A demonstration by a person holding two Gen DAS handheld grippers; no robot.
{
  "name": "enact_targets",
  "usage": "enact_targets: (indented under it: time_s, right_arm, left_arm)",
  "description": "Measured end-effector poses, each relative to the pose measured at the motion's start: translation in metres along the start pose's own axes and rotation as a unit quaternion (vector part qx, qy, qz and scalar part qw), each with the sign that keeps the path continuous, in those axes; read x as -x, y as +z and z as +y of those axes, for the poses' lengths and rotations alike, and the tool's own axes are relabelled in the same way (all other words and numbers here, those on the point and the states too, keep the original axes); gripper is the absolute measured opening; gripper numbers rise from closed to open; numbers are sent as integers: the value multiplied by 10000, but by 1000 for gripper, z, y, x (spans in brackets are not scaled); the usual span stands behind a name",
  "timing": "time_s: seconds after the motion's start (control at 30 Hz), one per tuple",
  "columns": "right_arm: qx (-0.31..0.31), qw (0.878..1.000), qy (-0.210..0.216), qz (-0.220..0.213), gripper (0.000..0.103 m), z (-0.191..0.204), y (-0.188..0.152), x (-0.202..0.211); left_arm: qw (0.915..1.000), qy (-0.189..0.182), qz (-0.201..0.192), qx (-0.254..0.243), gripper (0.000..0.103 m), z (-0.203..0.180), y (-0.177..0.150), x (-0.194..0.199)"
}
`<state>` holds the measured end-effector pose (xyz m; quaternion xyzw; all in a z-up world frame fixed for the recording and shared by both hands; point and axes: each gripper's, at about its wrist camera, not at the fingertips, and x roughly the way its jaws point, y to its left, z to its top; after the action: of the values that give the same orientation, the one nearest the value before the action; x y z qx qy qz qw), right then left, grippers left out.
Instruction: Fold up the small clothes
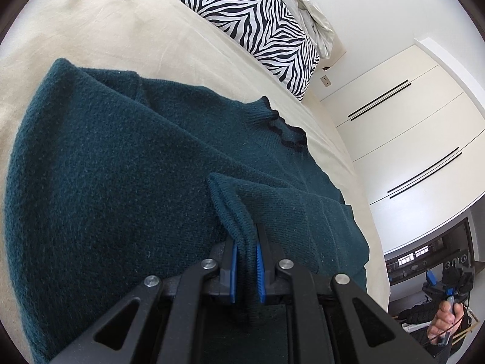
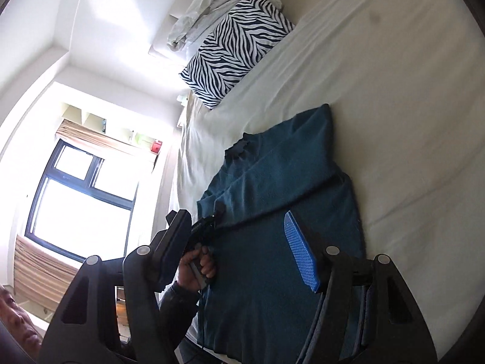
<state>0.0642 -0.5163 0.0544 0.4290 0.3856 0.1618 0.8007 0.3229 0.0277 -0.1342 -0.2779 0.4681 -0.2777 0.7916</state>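
A dark teal knit sweater [image 1: 100, 188] lies spread on the cream bed sheet [image 1: 106, 30], neck toward the pillow. My left gripper [image 1: 247, 261] is shut on a ribbed cuff of the sweater's sleeve [image 1: 235, 212], lifted over the body. In the right wrist view the sweater [image 2: 272, 273] lies below my right gripper [image 2: 242, 251], which is open and empty above it. The left gripper [image 2: 209, 223] shows there at the sweater's left edge, held by a hand. The right gripper [image 1: 448, 276] shows small at the far right of the left wrist view.
A zebra-striped pillow [image 1: 257, 27] [image 2: 236, 48] lies at the head of the bed with crumpled white bedding [image 2: 209, 6] behind it. White wardrobe doors [image 1: 403, 127] stand past the bed's right side. A window [image 2: 78, 200] is on the other side.
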Motion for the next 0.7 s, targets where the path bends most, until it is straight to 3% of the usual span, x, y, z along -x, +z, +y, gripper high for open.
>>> enact_targets:
  time_s: [0.13, 0.23, 0.4, 0.5, 0.7]
  right_arm:
    - [-456, 9964, 648, 308, 63, -22, 52, -76]
    - [-636, 9967, 403, 308, 63, -49, 83, -128]
    - [-1633, 9854, 416, 240, 63, -123, 106, -176]
    - [-1695, 9832, 473, 492, 59, -144, 96, -187]
    - [-1228, 9870, 599, 845, 59, -136, 55, -156]
  left_arm:
    - [10000, -32, -23, -55, 14, 0, -1, 0]
    - [10000, -76, -23, -56, 14, 2, 0, 0]
    - [9999, -100, -37, -61, 14, 5, 1, -3]
    - [9999, -108, -57, -80, 14, 5, 1, -3]
    - [9998, -138, -78, -79, 14, 6, 0, -1]
